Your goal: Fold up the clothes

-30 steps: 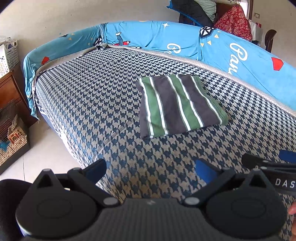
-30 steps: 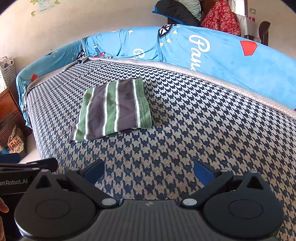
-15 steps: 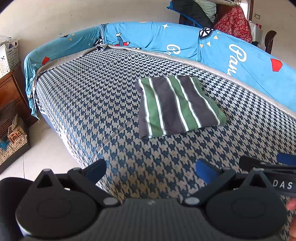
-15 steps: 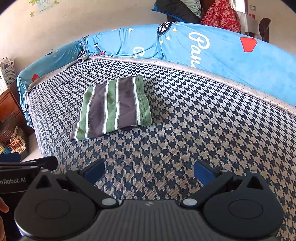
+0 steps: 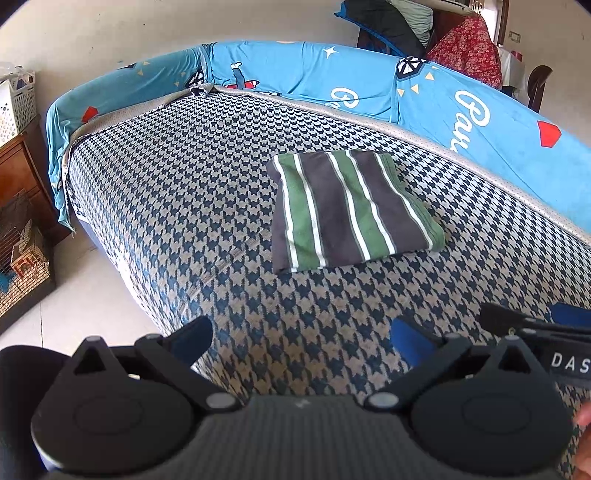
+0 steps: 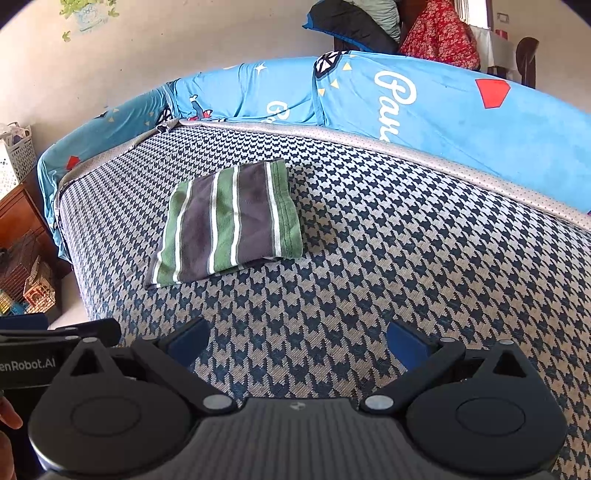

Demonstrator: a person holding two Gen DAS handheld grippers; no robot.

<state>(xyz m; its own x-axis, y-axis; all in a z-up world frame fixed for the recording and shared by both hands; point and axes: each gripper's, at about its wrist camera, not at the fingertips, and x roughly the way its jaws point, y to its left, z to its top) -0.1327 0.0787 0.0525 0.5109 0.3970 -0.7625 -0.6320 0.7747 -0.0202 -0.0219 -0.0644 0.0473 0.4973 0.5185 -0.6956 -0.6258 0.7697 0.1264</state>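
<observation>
A folded garment with green, dark grey and white stripes (image 5: 351, 210) lies flat on the houndstooth bed cover (image 5: 177, 192); it also shows in the right wrist view (image 6: 229, 221). My left gripper (image 5: 301, 341) is open and empty, held above the bed's near edge, well short of the garment. My right gripper (image 6: 297, 341) is open and empty, also near the front of the bed and apart from the garment. Each gripper shows at the side of the other's view: the right gripper (image 5: 535, 325) and the left gripper (image 6: 59, 332).
A blue printed cover (image 5: 369, 85) runs along the far and left sides of the bed. Clothes are piled behind it (image 6: 436, 33). A wooden cabinet with a white basket (image 5: 18, 103) and a wire cage (image 5: 18, 254) stand on the floor to the left.
Both grippers have drifted slightly; the garment sits a little lower in the views. Nothing was gripped or released.
</observation>
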